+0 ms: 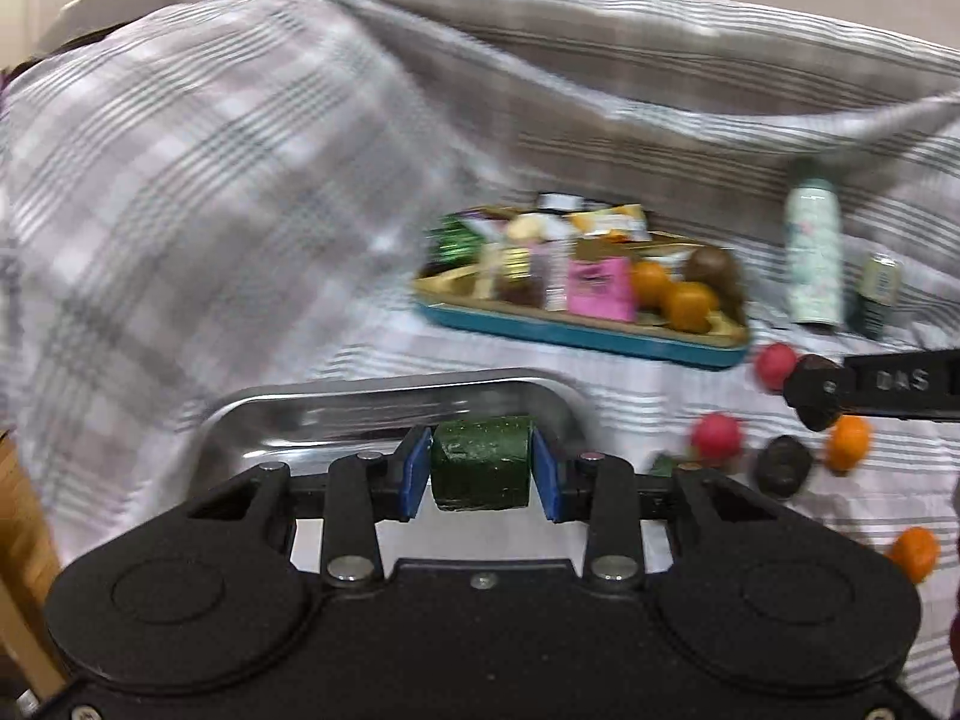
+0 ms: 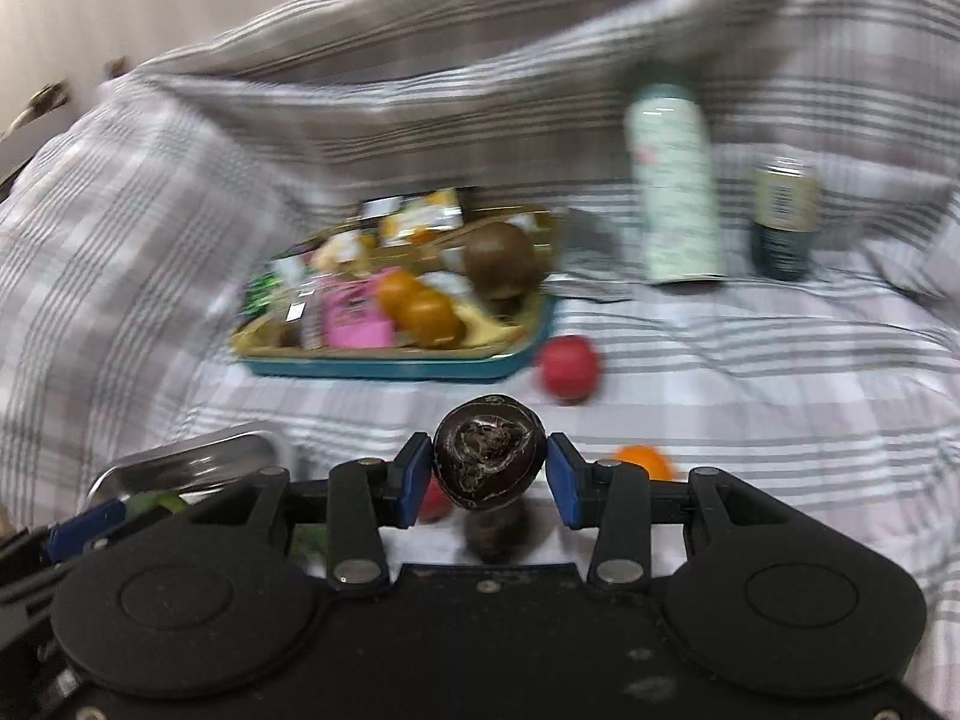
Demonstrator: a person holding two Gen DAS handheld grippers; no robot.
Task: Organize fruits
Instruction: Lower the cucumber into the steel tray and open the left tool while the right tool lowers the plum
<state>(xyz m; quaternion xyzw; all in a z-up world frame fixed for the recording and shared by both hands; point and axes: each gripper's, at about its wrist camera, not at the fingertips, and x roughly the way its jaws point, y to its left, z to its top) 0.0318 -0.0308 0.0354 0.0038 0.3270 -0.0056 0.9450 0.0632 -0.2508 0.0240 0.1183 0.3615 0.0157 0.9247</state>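
Observation:
My left gripper (image 1: 482,468) is shut on a dark green fruit piece (image 1: 482,462), held just at the near rim of a shiny metal tray (image 1: 360,414). My right gripper (image 2: 489,471) is shut on a dark brown round fruit (image 2: 489,459), held above the bed. The right gripper also shows at the right edge of the left wrist view (image 1: 816,390). Loose fruits lie on the plaid sheet: red ones (image 1: 717,435) (image 2: 567,369), orange ones (image 1: 847,443) (image 2: 642,459) and a dark one (image 1: 783,465). The metal tray shows in the right wrist view (image 2: 192,456) at lower left.
A blue-rimmed tray (image 1: 570,330) (image 2: 390,367) holds packets, two oranges and a brown fruit. A pale spray can (image 1: 813,252) (image 2: 675,180) and a small dark bottle (image 1: 879,294) (image 2: 783,216) stand behind. A raised fold of bedding (image 1: 180,180) lies to the left and back.

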